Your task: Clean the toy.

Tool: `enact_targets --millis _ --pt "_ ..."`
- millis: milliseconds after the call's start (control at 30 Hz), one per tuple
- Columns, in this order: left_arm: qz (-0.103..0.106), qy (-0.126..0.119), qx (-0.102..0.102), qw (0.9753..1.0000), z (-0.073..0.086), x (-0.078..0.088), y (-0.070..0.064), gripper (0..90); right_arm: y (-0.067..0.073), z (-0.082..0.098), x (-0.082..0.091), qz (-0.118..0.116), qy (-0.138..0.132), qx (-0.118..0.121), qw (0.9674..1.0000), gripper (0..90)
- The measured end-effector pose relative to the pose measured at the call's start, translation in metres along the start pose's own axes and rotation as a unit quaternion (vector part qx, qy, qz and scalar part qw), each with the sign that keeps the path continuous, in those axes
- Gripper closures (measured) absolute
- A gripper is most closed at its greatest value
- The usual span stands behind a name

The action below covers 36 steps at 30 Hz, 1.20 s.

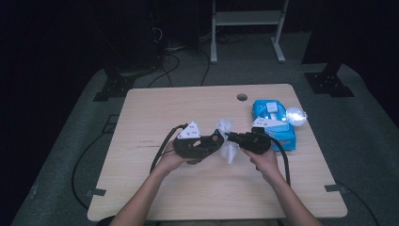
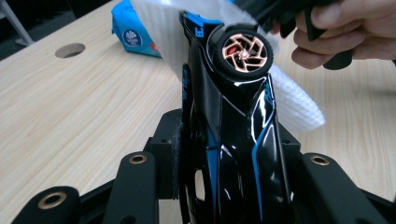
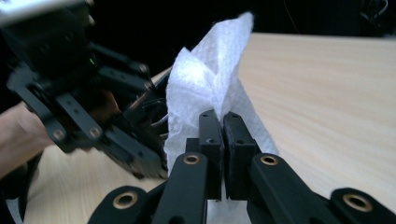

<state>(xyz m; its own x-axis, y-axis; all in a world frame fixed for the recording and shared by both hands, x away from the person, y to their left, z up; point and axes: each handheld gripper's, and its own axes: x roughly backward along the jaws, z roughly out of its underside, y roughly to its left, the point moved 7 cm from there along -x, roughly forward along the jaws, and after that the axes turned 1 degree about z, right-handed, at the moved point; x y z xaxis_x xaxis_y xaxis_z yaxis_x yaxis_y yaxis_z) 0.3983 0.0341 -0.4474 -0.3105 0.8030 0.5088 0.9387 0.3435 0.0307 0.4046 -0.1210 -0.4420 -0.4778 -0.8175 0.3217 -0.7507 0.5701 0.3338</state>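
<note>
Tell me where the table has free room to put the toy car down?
Free: the left half of the table, and the near strip before the hands. Crowded: the right side, where the wipes pack lies beside the right gripper and the wipe.

Your left gripper [image 1: 214, 141] holds the car [image 2: 233, 126] over the desk's [image 1: 155, 113] middle, the wipe [image 1: 227, 141] in your right gripper [image 1: 233, 137] just right of it, the pack [image 1: 275, 123] behind, near the right edge.
</note>
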Motion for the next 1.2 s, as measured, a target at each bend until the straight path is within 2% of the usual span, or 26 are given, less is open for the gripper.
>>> enact_targets --millis 67,100,167,233,300,433,600,733,833,900,967,1033,1100,1200 --pt "0.003 0.008 0.002 1.0000 0.004 -0.004 0.000 56.3 -0.002 0.004 -0.001 0.002 0.008 -0.001 1.0000 86.7" --pt "0.005 0.013 0.001 0.9999 0.006 -0.006 0.001 56.3 -0.006 0.013 -0.002 0.007 0.027 -0.001 0.9996 86.6" --pt "0.006 0.027 -0.002 0.9996 0.010 -0.011 0.002 56.3 -0.010 0.020 0.001 0.014 0.043 0.000 0.9990 86.6" --pt "0.012 0.035 0.005 0.9993 0.012 -0.016 0.005 56.4 -0.014 0.019 0.006 0.018 0.036 -0.006 0.9992 86.6" --pt "0.008 0.058 -0.003 0.9983 0.012 -0.021 0.012 56.4 -0.017 0.016 0.014 0.026 0.032 -0.006 0.9992 86.6" --pt "0.005 0.076 -0.001 0.9971 0.010 -0.028 0.026 56.4 -0.023 0.012 0.024 0.034 0.021 -0.007 0.9992 86.6" --pt "0.005 0.120 -0.007 0.9928 0.014 -0.044 0.040 56.3 -0.026 0.013 0.030 0.037 0.016 -0.013 0.9991 86.6" --pt "0.012 0.129 0.007 0.9915 0.019 -0.053 0.045 56.3 -0.027 0.014 0.031 0.038 0.017 -0.014 0.9990 86.6" --pt "0.019 0.144 0.011 0.9893 0.024 -0.058 0.045 56.2 -0.027 0.016 0.030 0.038 0.020 -0.014 0.9990 86.5" --pt "0.014 0.160 0.009 0.9870 0.028 -0.060 0.046 56.1 -0.029 0.017 0.030 0.041 0.022 -0.013 0.9989 86.5" --pt "0.015 0.159 0.013 0.9871 0.028 -0.060 0.047 55.8 -0.030 0.017 0.031 0.042 0.022 -0.014 0.9988 86.5" --pt "0.017 0.149 0.022 0.9884 0.026 -0.058 0.048 54.1 -0.030 0.017 0.033 0.044 0.021 -0.015 0.9987 86.5" --pt "0.025 0.127 0.034 0.9910 0.020 -0.050 0.050 50.1 -0.032 0.018 0.035 0.046 0.022 -0.015 0.9986 86.5" --pt "0.026 0.116 0.038 0.9922 0.014 -0.041 0.050 46.7 -0.034 0.019 0.038 0.049 0.025 -0.015 0.9984 86.5"
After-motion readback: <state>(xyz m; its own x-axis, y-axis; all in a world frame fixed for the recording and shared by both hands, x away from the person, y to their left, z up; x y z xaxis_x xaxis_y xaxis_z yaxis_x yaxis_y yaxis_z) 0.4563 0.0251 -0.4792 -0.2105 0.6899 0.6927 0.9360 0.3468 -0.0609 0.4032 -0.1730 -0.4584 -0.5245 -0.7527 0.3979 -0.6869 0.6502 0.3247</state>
